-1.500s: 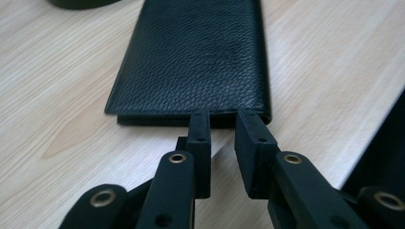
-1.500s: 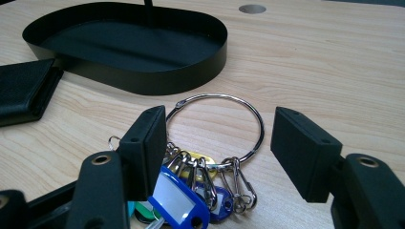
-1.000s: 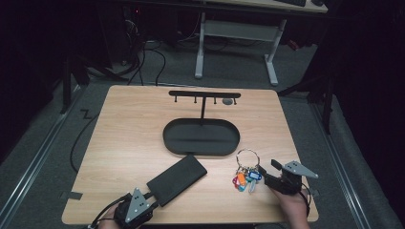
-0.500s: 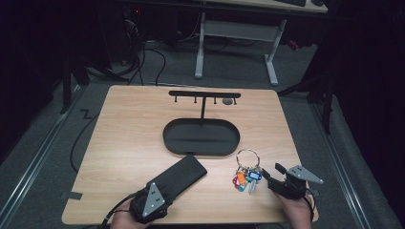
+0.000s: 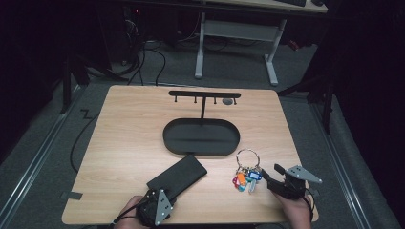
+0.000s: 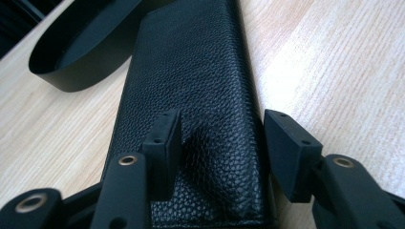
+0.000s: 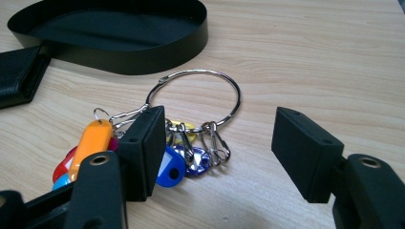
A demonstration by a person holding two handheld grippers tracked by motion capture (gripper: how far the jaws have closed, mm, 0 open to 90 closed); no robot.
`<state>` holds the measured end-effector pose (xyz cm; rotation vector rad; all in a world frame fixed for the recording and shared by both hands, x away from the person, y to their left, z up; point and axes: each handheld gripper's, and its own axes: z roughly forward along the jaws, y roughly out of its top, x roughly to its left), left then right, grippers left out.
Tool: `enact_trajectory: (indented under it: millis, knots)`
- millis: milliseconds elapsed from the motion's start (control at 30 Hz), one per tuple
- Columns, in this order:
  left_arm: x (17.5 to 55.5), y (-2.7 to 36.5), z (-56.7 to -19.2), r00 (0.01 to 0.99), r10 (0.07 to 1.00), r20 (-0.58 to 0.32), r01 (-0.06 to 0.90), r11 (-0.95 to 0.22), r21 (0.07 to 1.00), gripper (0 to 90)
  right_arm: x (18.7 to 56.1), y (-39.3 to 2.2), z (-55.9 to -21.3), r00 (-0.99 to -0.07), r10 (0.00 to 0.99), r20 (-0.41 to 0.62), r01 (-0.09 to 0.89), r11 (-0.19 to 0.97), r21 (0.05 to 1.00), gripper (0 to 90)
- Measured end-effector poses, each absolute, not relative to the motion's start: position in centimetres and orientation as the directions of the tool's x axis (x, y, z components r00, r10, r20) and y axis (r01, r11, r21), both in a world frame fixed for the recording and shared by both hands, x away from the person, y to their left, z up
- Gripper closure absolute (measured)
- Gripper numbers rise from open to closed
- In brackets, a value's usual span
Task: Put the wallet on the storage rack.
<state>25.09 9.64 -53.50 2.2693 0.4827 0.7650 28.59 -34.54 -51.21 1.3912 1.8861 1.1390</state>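
Note:
A black leather wallet (image 5: pixel 176 175) (image 6: pixel 191 62) lies slantwise near the table's front edge. My left gripper (image 5: pixel 161 194) (image 6: pixel 222 138) is at its near end, low over it. Its jaws have just been closing a little and stand open: one over the leather, the other beside the wallet's edge, with the wallet's end between them. A bunch of keys (image 5: pixel 246 174) (image 7: pixel 184 160) with coloured tags on a large metal ring lies at the front right. My right gripper (image 5: pixel 270 172) (image 7: pixel 222 143) is open just short of it, one jaw over the tags.
A black oval tray (image 5: pixel 165 138) (image 6: pixel 71 71) (image 7: pixel 143 59) sits mid-table, behind the wallet and keys. Behind it stands a black T-shaped rack with hooks (image 5: pixel 204 94). The wallet's corner (image 7: pixel 16 71) shows left of the keys. Bare wood lies to the left and right.
My left gripper has moved right and forward onto the wallet's near end, and sunk lower. The right gripper and the keys have stayed put.

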Motion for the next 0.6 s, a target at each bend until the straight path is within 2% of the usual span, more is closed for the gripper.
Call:
enact_trajectory:
  millis: [167, 333, 600]
  knots:
    - [24.85, 9.83, -53.75, 0.753, 0.525, 0.396, 0.104, -0.690, 0.717, 55.6, 28.69, -34.21, -51.14, -0.337, 0.939, 0.064, 0.492, 0.118, 0.863, 37.1]
    - [24.49, 9.75, -53.59, 0.743, 0.544, 0.390, 0.117, -0.679, 0.725, 68.8, 28.74, -34.20, -51.24, -0.335, 0.939, 0.075, 0.495, 0.107, 0.863, 37.1]
    - [24.42, 10.28, -53.04, 0.740, 0.559, 0.375, 0.129, -0.664, 0.736, 79.1, 28.91, -34.30, -51.38, -0.339, 0.937, 0.083, 0.502, 0.106, 0.859, 37.2]
